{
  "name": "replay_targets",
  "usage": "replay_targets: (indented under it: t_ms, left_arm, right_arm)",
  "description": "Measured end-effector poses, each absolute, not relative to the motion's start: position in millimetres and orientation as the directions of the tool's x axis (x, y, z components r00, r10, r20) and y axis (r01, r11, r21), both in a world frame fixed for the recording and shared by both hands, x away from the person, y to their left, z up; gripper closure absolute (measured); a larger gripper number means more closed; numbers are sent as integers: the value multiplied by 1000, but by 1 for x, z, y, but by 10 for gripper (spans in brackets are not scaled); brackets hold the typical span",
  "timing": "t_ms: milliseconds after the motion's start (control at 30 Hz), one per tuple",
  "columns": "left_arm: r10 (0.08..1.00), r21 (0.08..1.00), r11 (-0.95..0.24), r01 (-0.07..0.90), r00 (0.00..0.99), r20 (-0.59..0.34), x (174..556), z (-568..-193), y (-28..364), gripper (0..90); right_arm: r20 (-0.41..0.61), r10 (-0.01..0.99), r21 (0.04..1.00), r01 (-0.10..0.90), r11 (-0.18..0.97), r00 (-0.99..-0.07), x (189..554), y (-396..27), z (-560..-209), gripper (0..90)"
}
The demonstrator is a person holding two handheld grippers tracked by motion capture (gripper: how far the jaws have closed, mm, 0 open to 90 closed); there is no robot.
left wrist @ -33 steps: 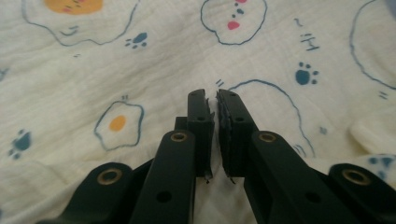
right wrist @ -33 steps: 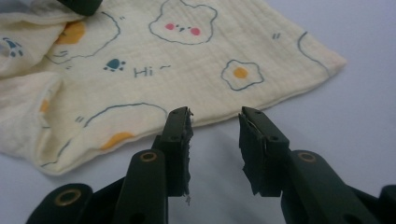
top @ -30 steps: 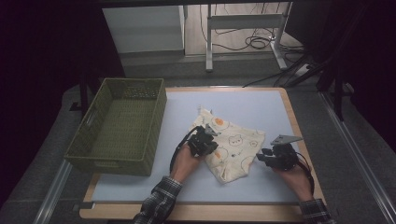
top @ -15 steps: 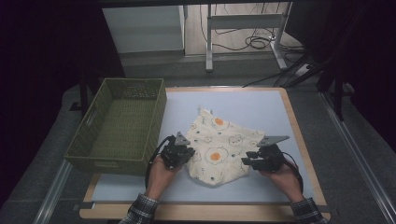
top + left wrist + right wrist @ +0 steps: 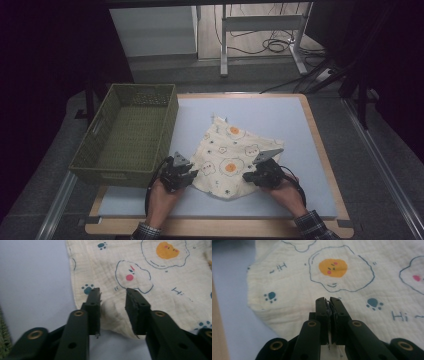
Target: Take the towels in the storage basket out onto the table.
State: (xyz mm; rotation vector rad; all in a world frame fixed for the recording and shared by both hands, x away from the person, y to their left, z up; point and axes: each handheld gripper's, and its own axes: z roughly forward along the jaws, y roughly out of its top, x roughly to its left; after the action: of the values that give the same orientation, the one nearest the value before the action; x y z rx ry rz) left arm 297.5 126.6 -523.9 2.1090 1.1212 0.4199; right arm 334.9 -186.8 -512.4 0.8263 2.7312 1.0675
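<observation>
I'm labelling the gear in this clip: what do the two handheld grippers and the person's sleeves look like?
Both the left gripper and the right gripper are black, each with two flat jaws on arms with brass-coloured rivets and a grey three-cornered plate on top. A black cable loops from the left one. The sleeves are dark plaid.

What's sitting around my work

A green woven basket [image 5: 127, 137] is standing at my left on the blue mat [image 5: 280, 115]; a desk frame [image 5: 260, 30] and cables [image 5: 272, 45] are lying far off.
</observation>
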Motion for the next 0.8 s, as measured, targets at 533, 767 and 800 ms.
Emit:
replay_targets:
  t_ms: [533,767,800]
  left_arm:
    - [829,728,-361,583,558,-35,289,-520,127,504]
    - [834,722,-352,595,549,-46,282,-526,133,493]
    - [833,719,-354,598,551,-48,281,-528,134,493]
  right_arm:
    - [29,560,691,422,587,-828,270,-252,-490,736]
    - [8,711,707,506,493,-703,323,-276,-497,710]
    - [15,743,711,529,462,-669,340,-279,-502,708]
